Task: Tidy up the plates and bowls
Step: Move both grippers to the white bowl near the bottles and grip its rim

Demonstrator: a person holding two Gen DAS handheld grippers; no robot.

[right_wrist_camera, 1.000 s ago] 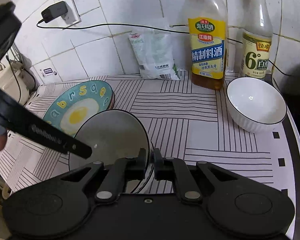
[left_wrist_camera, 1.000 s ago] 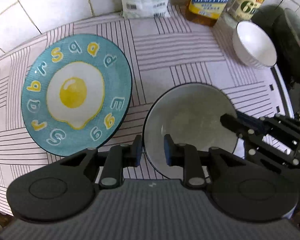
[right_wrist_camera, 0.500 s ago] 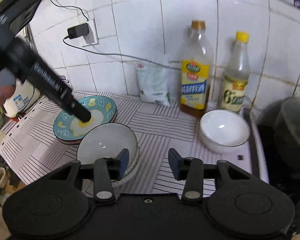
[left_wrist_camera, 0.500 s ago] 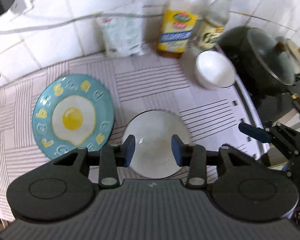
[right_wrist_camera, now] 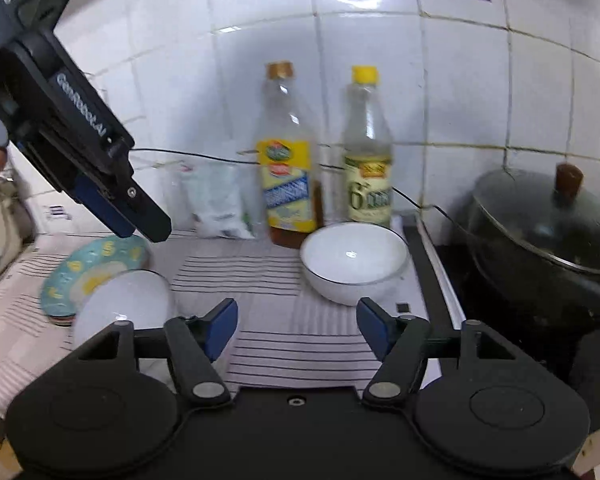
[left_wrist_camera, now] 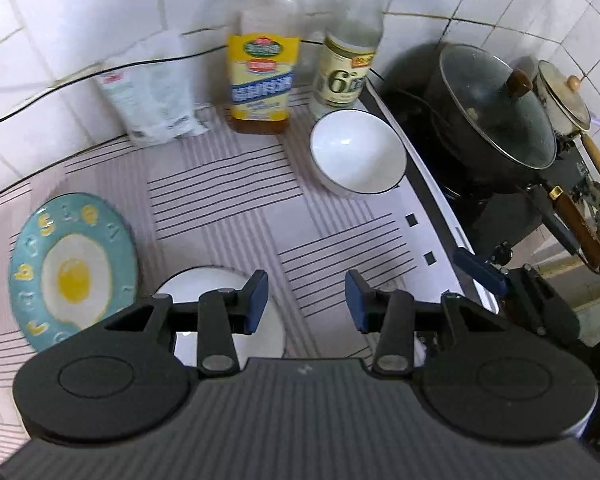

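With one bowl (left_wrist_camera: 220,316) set down beside the egg plate (left_wrist_camera: 72,268) near the counter's (left_wrist_camera: 228,200) left edge, the left tool (left_wrist_camera: 306,300) and right tool (right_wrist_camera: 296,326), both empty with jaws opening, seem between pickups; next likely means reaching for the white bowl (right_wrist_camera: 354,262) by the counter's right edge.

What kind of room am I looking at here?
Most likely a home kitchen: a white-tiled wall, a lidded black pot on a stove beside the counter, and two condiment bottles standing behind a white bowl.
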